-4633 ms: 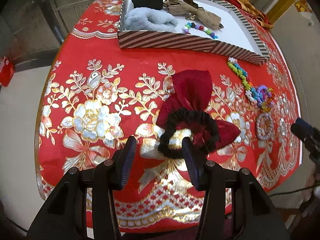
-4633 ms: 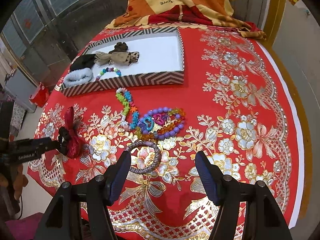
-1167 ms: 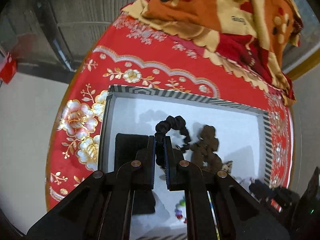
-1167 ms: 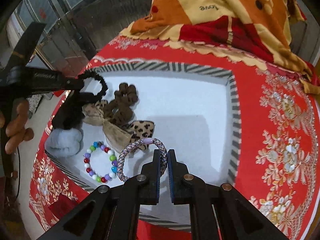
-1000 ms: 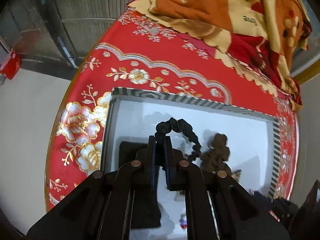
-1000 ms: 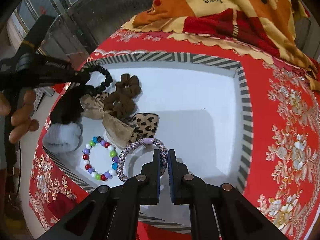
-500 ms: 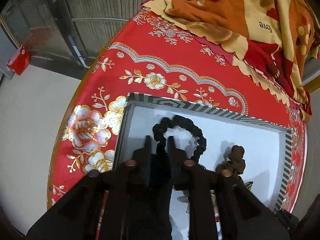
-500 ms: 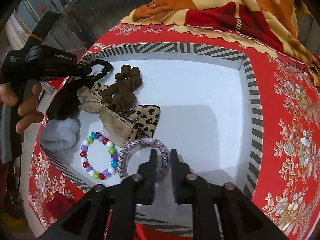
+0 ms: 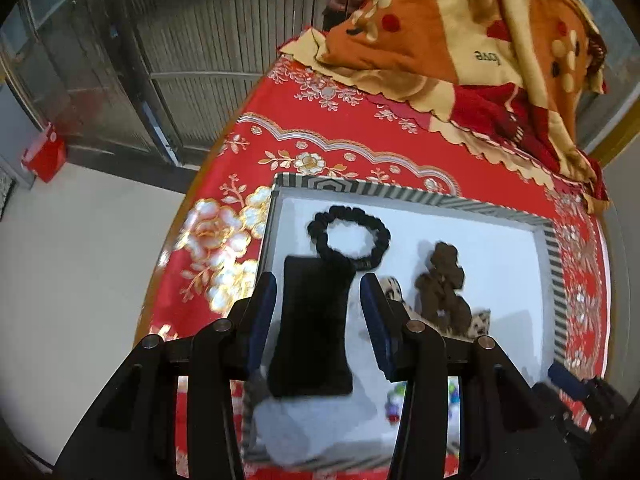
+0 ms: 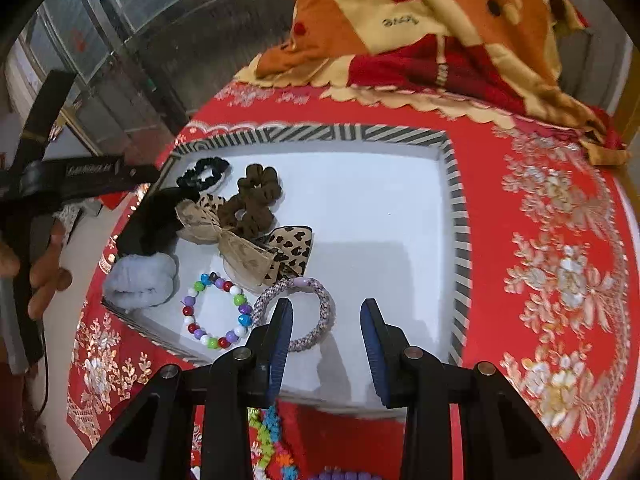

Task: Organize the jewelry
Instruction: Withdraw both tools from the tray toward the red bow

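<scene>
Both rings have left my tongs since a second ago: the black scrunchie (image 9: 348,238) now lies flat in the tray's (image 10: 460,216) far left corner, and the braided bracelet (image 10: 308,312) rests near its front edge beside the bead bracelet (image 10: 216,312). My left tongs (image 9: 318,308) and right tongs (image 10: 326,332) have just been opening and stand apart, empty. I lift straight up so neither finger snags a loop. Remaining bead strings (image 10: 272,436) wait outside on the red cloth (image 10: 560,280).
</scene>
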Motion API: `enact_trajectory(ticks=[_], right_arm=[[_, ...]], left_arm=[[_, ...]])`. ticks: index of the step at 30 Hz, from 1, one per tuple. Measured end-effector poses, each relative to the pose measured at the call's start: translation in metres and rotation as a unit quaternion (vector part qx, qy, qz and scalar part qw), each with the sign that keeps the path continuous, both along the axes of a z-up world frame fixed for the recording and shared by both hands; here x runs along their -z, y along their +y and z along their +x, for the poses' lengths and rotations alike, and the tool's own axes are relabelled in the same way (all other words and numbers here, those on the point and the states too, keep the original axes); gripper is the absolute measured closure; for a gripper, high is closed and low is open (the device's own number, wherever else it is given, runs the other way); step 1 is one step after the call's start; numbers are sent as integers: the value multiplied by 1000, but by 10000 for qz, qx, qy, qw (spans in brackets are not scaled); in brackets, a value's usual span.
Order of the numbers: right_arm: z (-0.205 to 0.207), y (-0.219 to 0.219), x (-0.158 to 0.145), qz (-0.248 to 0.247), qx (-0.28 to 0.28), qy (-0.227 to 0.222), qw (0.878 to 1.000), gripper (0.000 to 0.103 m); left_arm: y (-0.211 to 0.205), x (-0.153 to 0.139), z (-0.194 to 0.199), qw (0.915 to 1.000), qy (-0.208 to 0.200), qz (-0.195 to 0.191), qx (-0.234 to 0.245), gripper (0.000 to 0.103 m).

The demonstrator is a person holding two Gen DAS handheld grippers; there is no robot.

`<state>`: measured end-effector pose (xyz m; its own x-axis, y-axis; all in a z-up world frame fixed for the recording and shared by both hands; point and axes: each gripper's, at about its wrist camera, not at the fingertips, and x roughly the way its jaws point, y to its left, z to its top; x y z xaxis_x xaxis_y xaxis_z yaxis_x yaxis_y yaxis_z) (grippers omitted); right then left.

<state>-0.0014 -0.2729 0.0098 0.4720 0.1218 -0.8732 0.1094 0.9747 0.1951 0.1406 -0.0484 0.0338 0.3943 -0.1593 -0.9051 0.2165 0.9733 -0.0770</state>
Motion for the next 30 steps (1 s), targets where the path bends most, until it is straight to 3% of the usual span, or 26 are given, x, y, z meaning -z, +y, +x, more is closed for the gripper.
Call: enact_trajectory(ticks=[8,26,30], right_arm=[[-33,6,-14,-180,180,4,9997,70],[-110,33,-21,-324,559,48,9979,69],[-125,35,-23,-317,639,40,9974,64]], left_arm=[[11,-15,-50,9997,-95,9,233,60],[30,-16,-148,9975,-256,154,640,60],[32,-13,-165,9966,-237,202,761,60]])
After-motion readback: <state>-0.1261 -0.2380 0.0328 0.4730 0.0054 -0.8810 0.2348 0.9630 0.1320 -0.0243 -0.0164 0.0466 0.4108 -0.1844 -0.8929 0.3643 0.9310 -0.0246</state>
